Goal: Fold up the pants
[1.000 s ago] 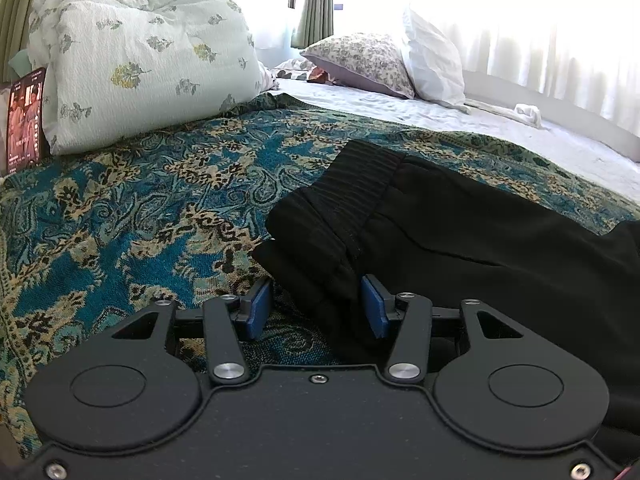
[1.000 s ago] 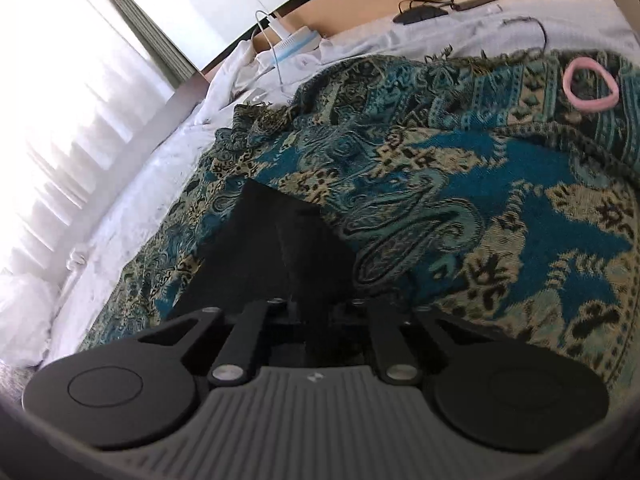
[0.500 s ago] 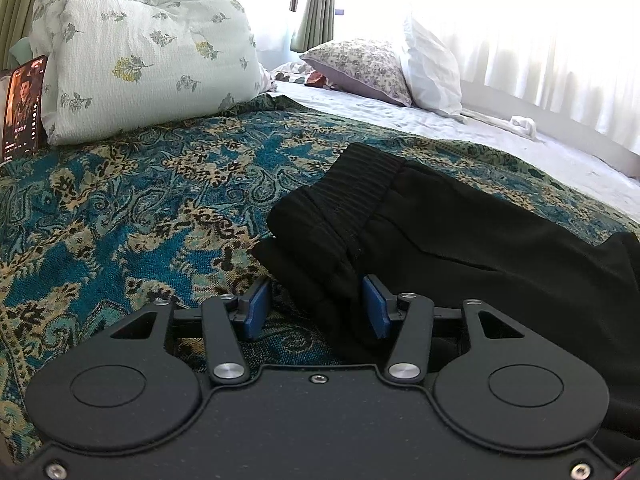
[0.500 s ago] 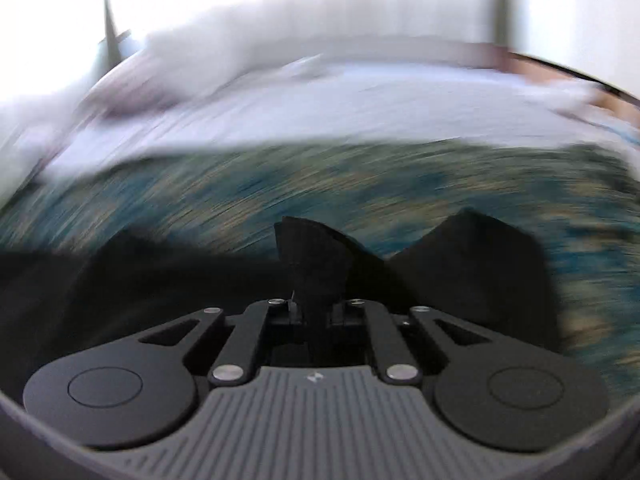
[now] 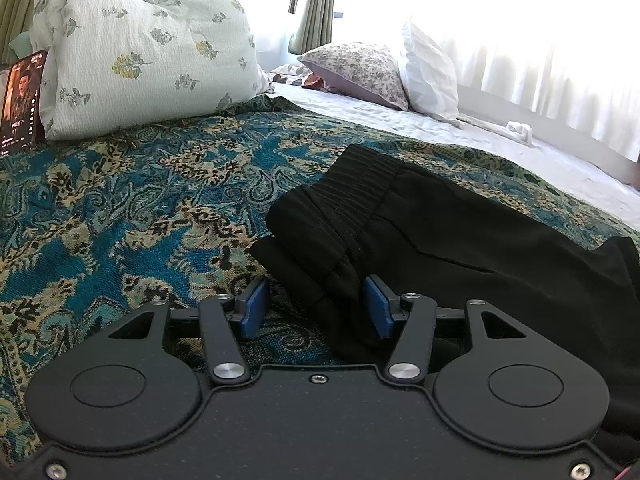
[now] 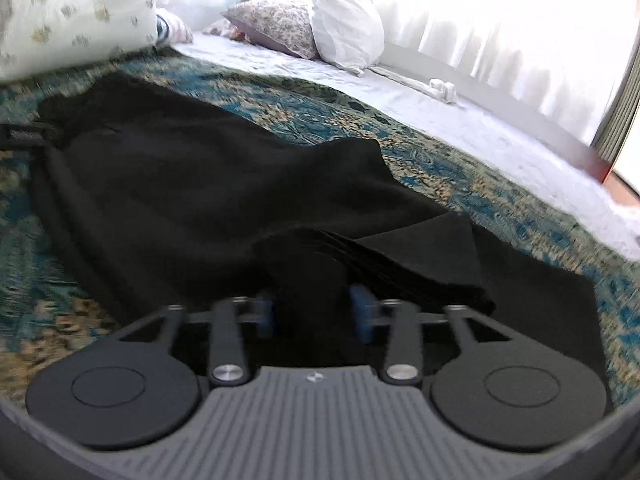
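Left wrist view: patterned bedspread (image 5: 120, 208) under black pants (image 5: 460, 240), long axis running rightward from waistband (image 5: 352, 196). Left gripper (image 5: 316, 308) fingers apart, straddling waistband corner unpressed. Right gripper (image 6: 312, 312) fingers just parted, leg-end fold (image 6: 420, 256) loose between them, laid over pants' middle.

Bed under teal paisley woven throw (image 5: 120, 208); white sheet (image 5: 500, 140) beyond. Pale leaf-print pillow (image 5: 140, 52), floral cushion (image 5: 360, 68). Sheer white curtains (image 5: 540, 40) glowing with daylight, olive drapes (image 5: 316, 4).
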`<control>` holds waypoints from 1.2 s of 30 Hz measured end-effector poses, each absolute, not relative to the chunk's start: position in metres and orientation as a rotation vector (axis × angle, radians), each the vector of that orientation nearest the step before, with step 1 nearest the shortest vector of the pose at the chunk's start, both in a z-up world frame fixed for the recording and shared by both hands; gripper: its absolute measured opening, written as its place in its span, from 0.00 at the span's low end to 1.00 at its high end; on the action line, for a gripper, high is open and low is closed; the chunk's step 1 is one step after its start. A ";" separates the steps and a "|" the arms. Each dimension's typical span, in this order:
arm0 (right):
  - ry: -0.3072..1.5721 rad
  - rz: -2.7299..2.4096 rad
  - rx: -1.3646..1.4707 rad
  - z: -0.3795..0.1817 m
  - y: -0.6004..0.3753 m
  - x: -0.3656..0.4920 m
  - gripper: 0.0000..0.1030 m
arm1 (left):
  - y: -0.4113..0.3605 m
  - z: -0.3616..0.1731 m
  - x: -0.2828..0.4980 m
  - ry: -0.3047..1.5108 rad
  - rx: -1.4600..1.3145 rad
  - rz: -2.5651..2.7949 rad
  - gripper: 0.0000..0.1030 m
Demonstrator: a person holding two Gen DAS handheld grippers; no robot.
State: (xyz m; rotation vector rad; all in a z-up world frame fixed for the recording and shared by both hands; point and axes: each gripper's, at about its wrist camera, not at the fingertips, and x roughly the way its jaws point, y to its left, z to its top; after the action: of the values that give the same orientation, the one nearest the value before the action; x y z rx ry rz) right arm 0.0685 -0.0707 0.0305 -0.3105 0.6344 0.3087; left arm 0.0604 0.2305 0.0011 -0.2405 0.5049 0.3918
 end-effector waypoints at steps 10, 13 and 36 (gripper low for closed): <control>0.603 0.417 -0.164 0.042 -0.121 0.009 0.87 | 0.240 0.022 0.043 0.478 -0.341 0.364 0.72; 0.552 0.359 -0.139 0.045 -0.145 -0.002 0.88 | 0.227 0.035 0.032 0.448 -0.316 0.361 0.73; 0.513 -0.061 0.161 0.006 -0.270 0.025 0.74 | -0.094 0.037 0.054 0.631 0.147 -0.316 0.41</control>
State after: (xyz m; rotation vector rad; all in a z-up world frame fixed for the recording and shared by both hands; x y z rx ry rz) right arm 0.0248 -0.2698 0.0060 0.1608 0.5127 -0.0608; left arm 0.0536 -0.0943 0.0365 0.1474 0.6313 -0.3156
